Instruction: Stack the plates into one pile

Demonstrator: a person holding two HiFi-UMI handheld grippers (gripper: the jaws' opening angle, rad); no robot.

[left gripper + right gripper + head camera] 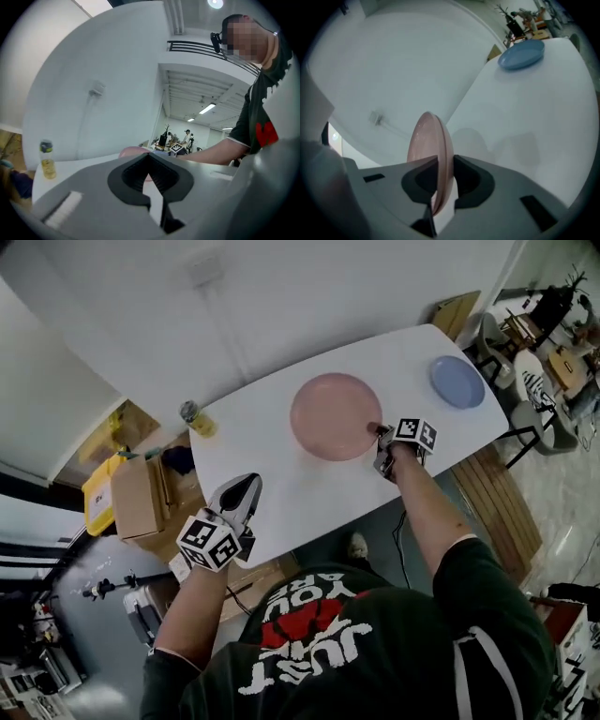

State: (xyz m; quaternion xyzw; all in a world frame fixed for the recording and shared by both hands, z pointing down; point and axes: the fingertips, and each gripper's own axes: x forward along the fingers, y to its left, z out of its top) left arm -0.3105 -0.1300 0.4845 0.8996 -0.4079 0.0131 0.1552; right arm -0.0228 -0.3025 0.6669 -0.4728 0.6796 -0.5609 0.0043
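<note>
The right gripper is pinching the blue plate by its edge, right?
No, the right gripper is pinching the pink plate by its edge, as the right gripper view shows. The blue plate lies untouched on the white table.

A white desk (pixel 272 498) stands near a plain white wall (pixel 281 296). A cardboard box (pixel 138 500) sits on the grey floor (pixel 98 620) beside one end, a slatted wooden pallet (pixel 502 502) beside the other.

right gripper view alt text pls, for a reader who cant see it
The right gripper is clamped on the rim of a pink plate, seen edge-on between its grey jaws. Beyond lies a white table with a blue plate at its far end.
</note>
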